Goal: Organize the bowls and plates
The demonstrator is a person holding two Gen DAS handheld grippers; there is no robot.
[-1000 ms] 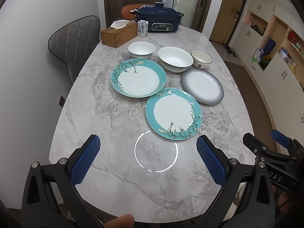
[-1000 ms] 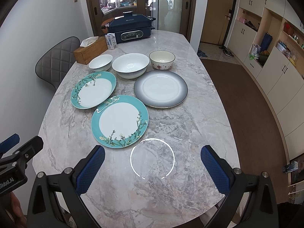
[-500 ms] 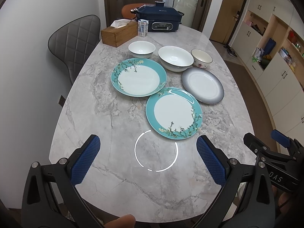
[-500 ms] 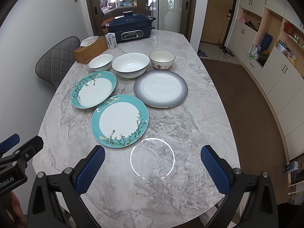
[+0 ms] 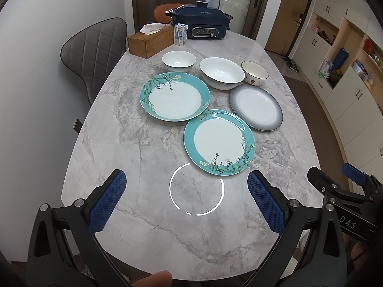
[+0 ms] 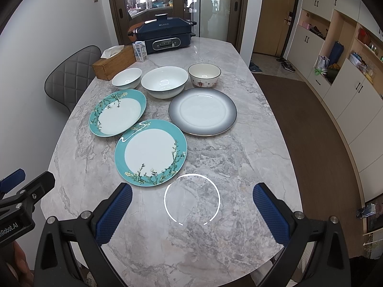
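Observation:
Two teal floral plates lie on the marble table: a near one and a far left one. A grey-rimmed plate lies to the right. Behind them stand a small white bowl, a large white bowl and a patterned bowl. My left gripper and right gripper are both open and empty, above the table's near end, short of the near teal plate.
A wooden tissue box, a small carton and a dark blue electric cooker stand at the far end. A grey chair stands at the left. Cabinets line the right wall.

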